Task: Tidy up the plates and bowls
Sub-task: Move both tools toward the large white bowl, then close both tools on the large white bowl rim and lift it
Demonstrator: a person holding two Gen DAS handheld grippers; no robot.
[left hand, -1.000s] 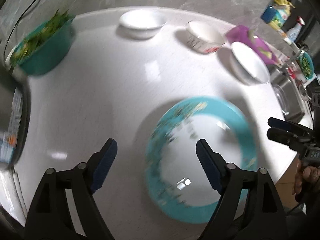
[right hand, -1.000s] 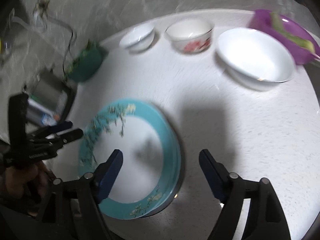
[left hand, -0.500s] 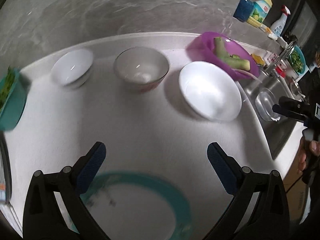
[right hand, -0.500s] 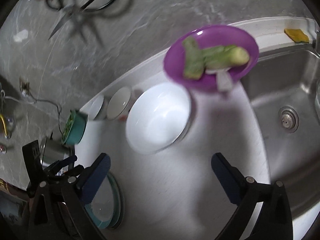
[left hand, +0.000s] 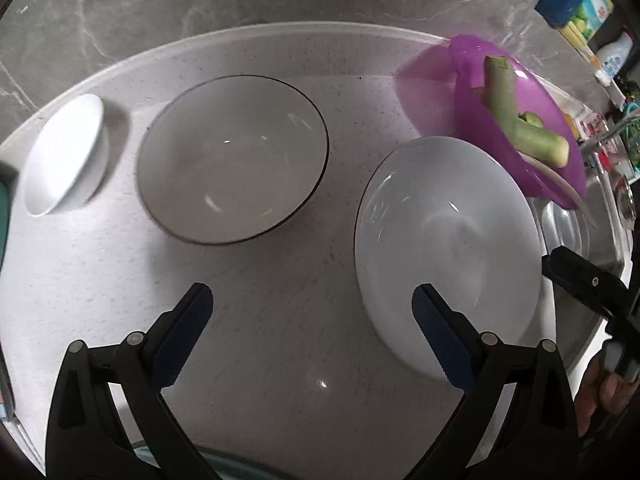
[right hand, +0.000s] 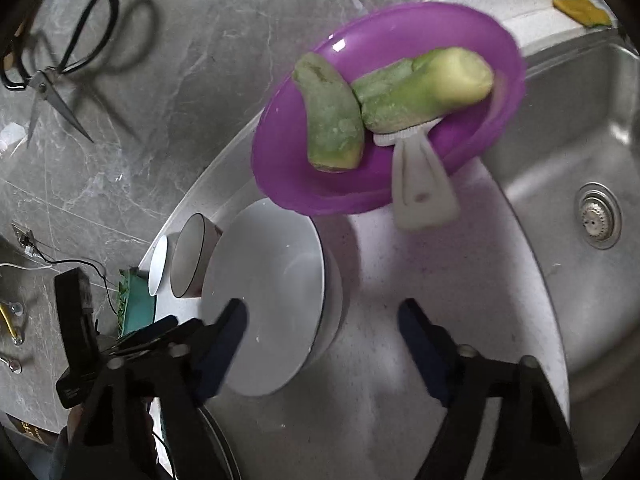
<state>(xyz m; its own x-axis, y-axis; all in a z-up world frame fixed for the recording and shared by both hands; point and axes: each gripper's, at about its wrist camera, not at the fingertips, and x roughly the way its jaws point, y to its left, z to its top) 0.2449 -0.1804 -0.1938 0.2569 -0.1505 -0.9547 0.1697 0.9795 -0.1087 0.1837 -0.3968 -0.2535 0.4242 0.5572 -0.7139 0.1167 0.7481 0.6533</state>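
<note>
On the white counter [left hand: 260, 288] stand a large white bowl [left hand: 448, 248], a grey-looking bowl with a dark rim [left hand: 232, 156] and a small white bowl [left hand: 64, 156]. My left gripper [left hand: 312, 328] is open and empty, low over the counter, its right finger [left hand: 436, 332] over the large bowl's near rim. My right gripper [right hand: 324, 336] is open and empty, its left finger [right hand: 228, 332] over the large white bowl [right hand: 272, 296]. A sliver of the teal plate [left hand: 224, 468] shows at the bottom edge.
A purple dish [right hand: 384, 108] with green vegetable pieces and a white peeler stands behind the large bowl, beside the steel sink [right hand: 580, 184]. A teal basket of greens [right hand: 136, 304] stands far left. Scissors [right hand: 52, 64] hang on the marble wall. Bottles [left hand: 580, 4] stand at the far right.
Both grippers have moved away from the teal plate toward the bowls. The large white bowl now lies close under both. Both stay open.
</note>
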